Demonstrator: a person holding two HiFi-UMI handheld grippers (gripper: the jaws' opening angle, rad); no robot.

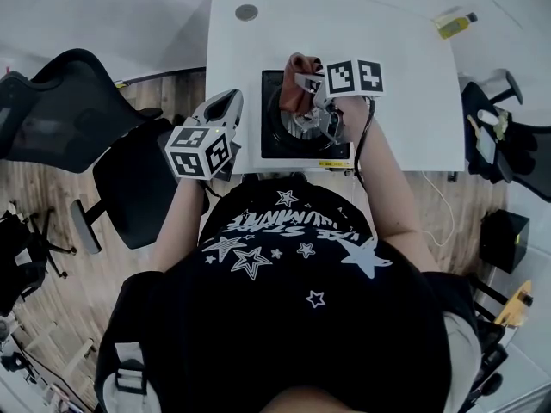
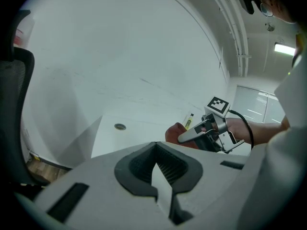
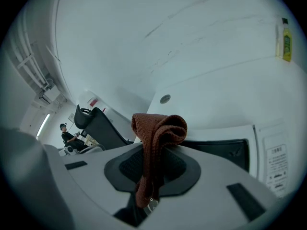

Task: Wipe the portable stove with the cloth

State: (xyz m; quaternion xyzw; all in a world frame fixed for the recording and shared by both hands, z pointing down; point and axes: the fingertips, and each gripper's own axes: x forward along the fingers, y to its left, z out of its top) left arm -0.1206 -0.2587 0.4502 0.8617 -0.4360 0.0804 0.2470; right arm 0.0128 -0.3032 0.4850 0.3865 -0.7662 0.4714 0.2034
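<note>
The right gripper has its jaws clamped on a fold of the rust-brown cloth, which bunches up above them over the back left part of the black portable stove. The stove sits at the front edge of the white table. The left gripper is held by the table's left edge, jaws pressed together with nothing between them.

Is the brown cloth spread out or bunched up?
Bunched up: the cloth folds over itself, pinched in the right gripper.
</note>
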